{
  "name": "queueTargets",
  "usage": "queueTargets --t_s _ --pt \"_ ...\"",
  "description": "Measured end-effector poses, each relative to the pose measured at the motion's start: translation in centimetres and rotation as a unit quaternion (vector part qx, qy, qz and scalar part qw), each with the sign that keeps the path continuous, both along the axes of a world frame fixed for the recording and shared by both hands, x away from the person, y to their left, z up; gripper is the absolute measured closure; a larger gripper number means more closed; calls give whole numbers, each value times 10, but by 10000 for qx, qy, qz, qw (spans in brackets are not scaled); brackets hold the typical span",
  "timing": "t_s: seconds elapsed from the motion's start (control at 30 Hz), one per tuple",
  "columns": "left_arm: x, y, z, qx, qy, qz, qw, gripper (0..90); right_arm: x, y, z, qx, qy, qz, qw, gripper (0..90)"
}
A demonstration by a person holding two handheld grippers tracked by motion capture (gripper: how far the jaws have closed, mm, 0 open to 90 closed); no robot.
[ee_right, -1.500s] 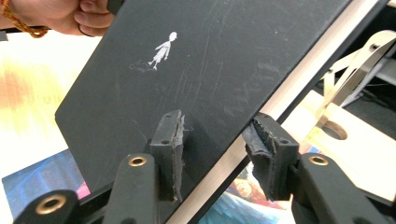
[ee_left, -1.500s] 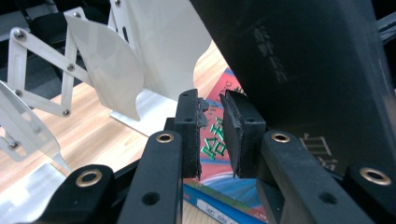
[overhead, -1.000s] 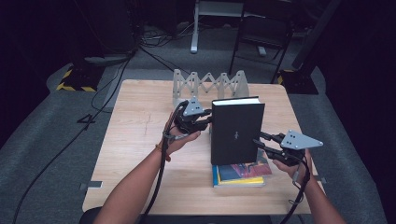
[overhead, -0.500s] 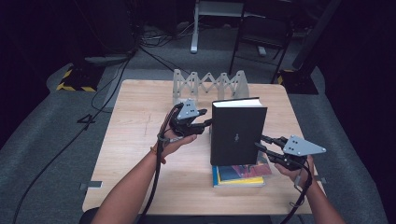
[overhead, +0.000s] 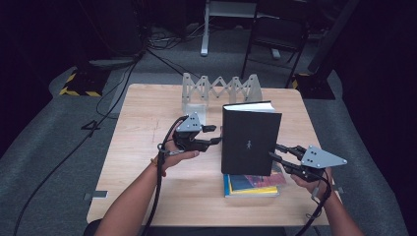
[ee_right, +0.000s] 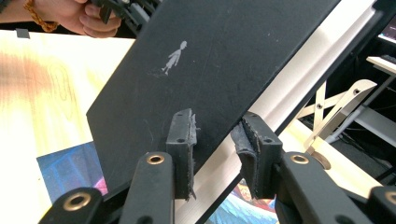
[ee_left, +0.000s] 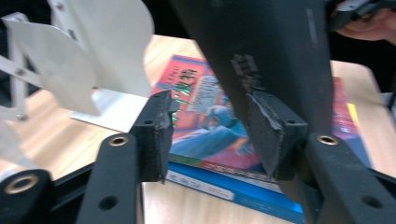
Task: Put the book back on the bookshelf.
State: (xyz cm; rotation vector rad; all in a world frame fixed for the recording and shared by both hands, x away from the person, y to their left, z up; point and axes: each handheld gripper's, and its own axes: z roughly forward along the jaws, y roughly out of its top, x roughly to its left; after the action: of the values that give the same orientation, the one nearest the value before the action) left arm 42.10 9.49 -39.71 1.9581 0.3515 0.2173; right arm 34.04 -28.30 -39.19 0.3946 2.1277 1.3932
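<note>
Black book (overhead: 250, 140) stands upright above the tabletop (overhead: 142, 123), its lower edge over the colourful books (overhead: 253, 183) that lie flat near the front edge. My right tool (overhead: 276, 153) has it clenched: in the right gripper view the two pads (ee_right: 183, 140) sit on either side of the book's page edge, one against the cover with the small pale figure on it, the other against the back board, and the book leans across that view. My left tool (overhead: 216, 134) sits at the spine side of the black book. Its jaws have just been opening, and in the left gripper view they stand parted; the spine is beside the right-hand pad (ee_left: 271, 133) rather than pinched, with a plain gap showing between the pads, so this tool is released.

For holders, the one thing on the tabletop is the white folding book rack (overhead: 220, 91) at the far edge, behind the black book. Its scissor-linked dividers stand upright, and I cannot see any book between them. In the left gripper view its pale plates (ee_left: 93, 60) rise just beyond the flat stack.
</note>
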Motion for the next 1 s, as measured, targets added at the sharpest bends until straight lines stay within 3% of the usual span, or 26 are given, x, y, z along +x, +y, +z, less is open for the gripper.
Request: queueTargets --t_s 0.03,0.07,0.13,0.2,0.23,0.27,0.33,0.47,0.67,0.87,1.0 --pt "0 0 0 0 0 0 10000 451 0 0 0 0 0 0 10000 680" --pt "-1 -3 -1 5 72 -331 9994 429 0 0 0 19 -23 41 10000 680" --pt "-5 -10 0 74 44 -456 9989 396 -1 1 1 37 -28 76 10000 680" --pt "-6 -19 0 124 153 -475 9987 364 -1 1 2 29 -31 89 10000 679" --pt "-5 -23 -1 212 231 -427 9986 246 -1 1 2 28 -14 72 10000 678" --pt "-3 -26 -2 208 262 -383 9987 229 0 1 1 37 -5 70 10000 677" --pt "2 -29 -4 39 500 -385 9980 227 1 0 0 45 30 64 10000 677" --pt "7 -40 -1 -144 603 -287 9977 218 -1 1 0 -19 -35 76 10000 677" --pt "20 -53 16 -555 904 -8 9944 181 -2 1 -1 -4 -47 107 9999 677" --pt "30 -53 33 -854 923 30 9921 187 -1 0 -1 -6 -69 121 9999 677" --pt "35 -56 51 -866 750 15 9934 189 0 -1 -3 6 -73 142 9999 678"
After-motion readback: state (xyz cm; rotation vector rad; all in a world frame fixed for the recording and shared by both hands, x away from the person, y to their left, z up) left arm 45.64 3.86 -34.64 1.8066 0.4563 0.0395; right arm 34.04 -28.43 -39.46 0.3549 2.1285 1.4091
